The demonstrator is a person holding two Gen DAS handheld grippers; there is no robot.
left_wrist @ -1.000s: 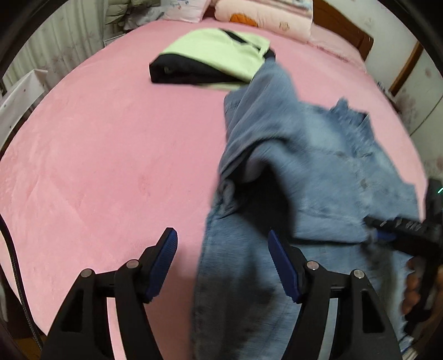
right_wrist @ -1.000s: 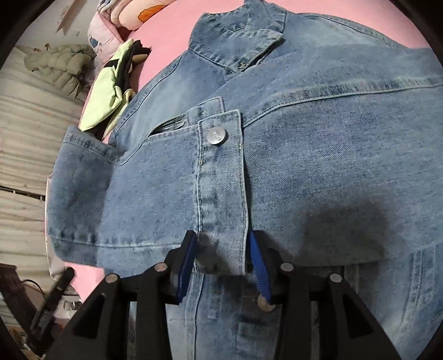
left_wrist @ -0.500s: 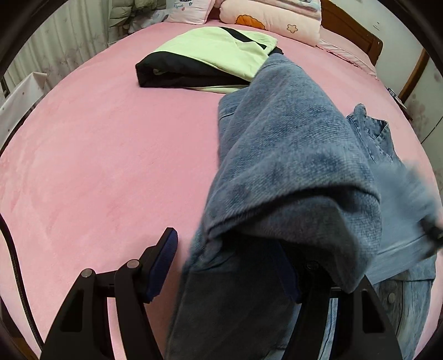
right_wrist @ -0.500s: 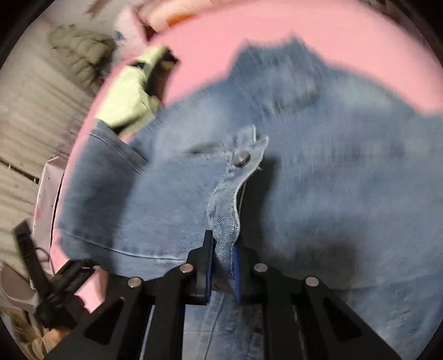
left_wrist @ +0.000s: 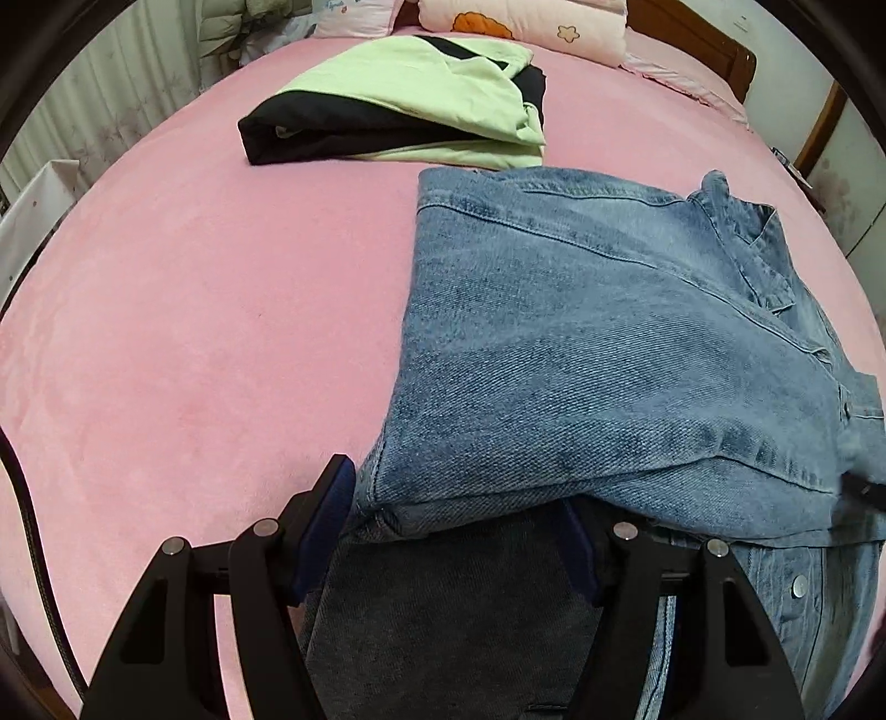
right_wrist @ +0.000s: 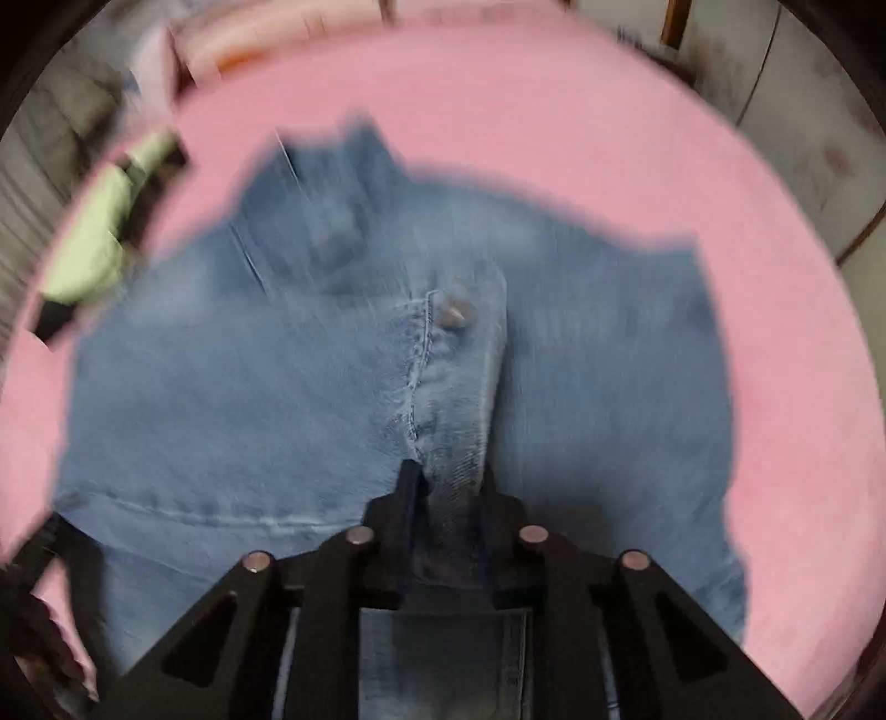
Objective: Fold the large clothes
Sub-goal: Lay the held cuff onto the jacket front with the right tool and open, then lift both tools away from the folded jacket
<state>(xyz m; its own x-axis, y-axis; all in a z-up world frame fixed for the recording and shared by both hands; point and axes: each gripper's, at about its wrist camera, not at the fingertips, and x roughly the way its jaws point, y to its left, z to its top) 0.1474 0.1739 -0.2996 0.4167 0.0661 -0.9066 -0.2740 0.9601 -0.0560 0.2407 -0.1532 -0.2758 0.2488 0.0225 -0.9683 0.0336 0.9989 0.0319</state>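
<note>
Two grippers: both at the near edge of a denim jacket [left_wrist: 581, 343] spread on a pink bedspread [left_wrist: 194, 332].
Left gripper [left_wrist: 459, 531]: jaws spread wide, blue pads apart; a fold of denim lies over the gap and drapes across the right finger, so I cannot tell whether anything is pinched.
Right gripper [right_wrist: 446, 493]: jaws drawn close together, clamped on the buttoned cuff [right_wrist: 459, 387] of the jacket, with a metal button [right_wrist: 454, 315] just beyond the fingertips; this view is blurred.
Denim jacket: right of centre on the bed, a sleeve folded across the body, collar [left_wrist: 747, 232] toward the far right, button placket [left_wrist: 797, 581] at the near right.
Folded garment [left_wrist: 410, 105]: pale green and black, at the far side, just beyond the jacket's far left corner.
Pillows [left_wrist: 526, 22]: pink, against the wooden headboard [left_wrist: 692, 44] at the far end.
</note>
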